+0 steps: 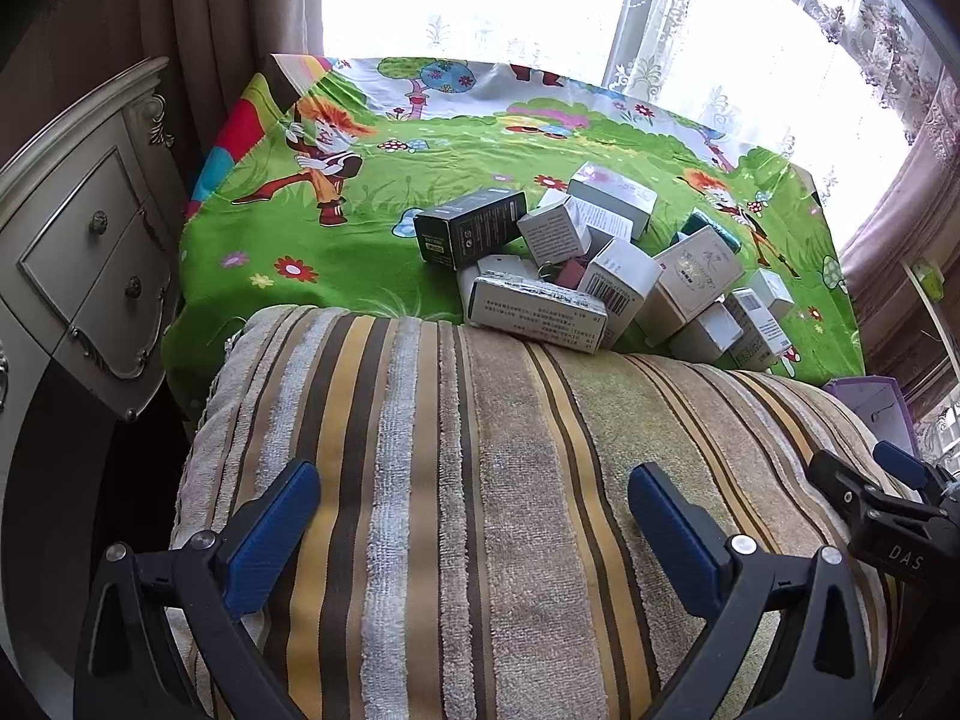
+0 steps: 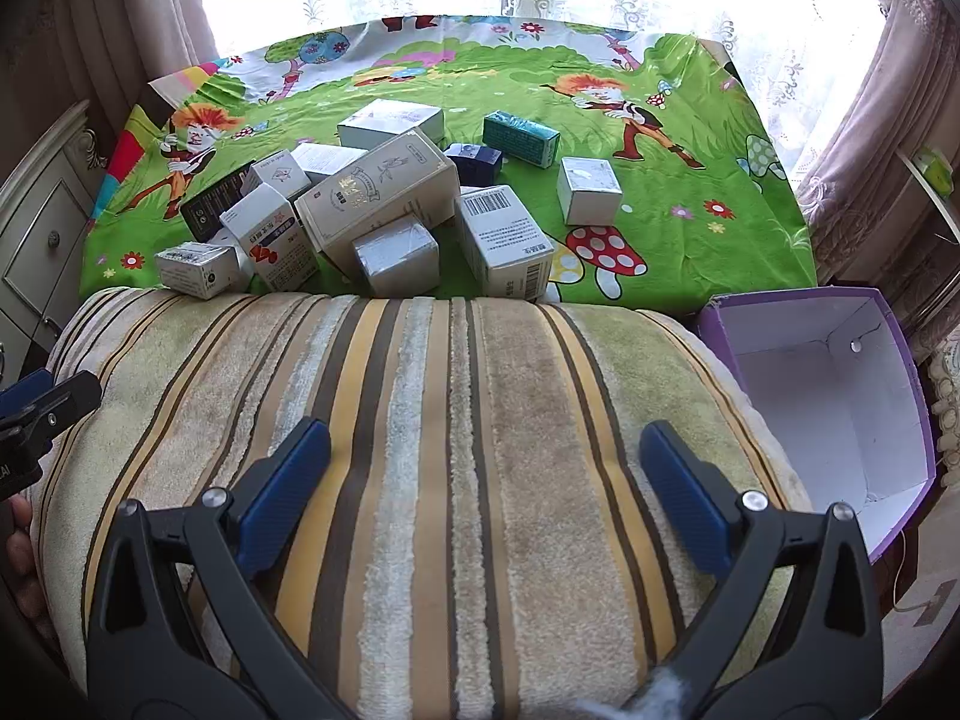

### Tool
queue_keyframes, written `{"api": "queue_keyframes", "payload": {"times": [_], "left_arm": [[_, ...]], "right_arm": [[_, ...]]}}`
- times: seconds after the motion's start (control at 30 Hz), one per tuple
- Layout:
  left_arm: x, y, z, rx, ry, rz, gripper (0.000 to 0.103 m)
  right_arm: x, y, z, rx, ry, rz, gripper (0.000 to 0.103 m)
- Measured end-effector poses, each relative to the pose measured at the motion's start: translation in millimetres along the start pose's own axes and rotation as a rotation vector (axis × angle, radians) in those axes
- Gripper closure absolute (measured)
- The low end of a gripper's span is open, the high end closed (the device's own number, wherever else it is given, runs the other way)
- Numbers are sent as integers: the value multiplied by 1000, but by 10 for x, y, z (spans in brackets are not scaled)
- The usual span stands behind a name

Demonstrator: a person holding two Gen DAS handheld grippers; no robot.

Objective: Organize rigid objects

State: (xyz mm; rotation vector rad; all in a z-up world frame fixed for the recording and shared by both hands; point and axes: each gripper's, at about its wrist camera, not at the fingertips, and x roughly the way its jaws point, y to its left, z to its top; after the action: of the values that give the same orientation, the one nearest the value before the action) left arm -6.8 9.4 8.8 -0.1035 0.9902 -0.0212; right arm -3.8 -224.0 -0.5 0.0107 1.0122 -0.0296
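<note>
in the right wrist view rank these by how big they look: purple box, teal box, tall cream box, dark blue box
1. purple box, though it sits nearest the camera
2. tall cream box
3. teal box
4. dark blue box, partly hidden, so this last place is unsure

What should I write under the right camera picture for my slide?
Open right gripper above a striped cushion, facing jumbled small boxes and an empty purple box.

"DAS" on right claw [image 1: 900, 483], barcode on white box [image 2: 504, 240], other print illegible
</note>
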Motion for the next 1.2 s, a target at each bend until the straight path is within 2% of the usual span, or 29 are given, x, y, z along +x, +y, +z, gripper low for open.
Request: {"api": "queue_keyframes", "payload": {"times": [0.27,0.7,0.97,1.2], "left_arm": [[-20,43,-6,-7,-16,-59,0],[28,40,-21,8,2,-59,0],[11,120,-27,-36,-5,-121,0],[-13,142,-21,-57,-30,-155,0]], "right_arm": [[12,-3,10,3,-3,0,0],[12,11,-21,2,-24,-3,0],[25,28,-16,-5,-15,-8,0],[40,-83,48,-10,37,72,0]]}}
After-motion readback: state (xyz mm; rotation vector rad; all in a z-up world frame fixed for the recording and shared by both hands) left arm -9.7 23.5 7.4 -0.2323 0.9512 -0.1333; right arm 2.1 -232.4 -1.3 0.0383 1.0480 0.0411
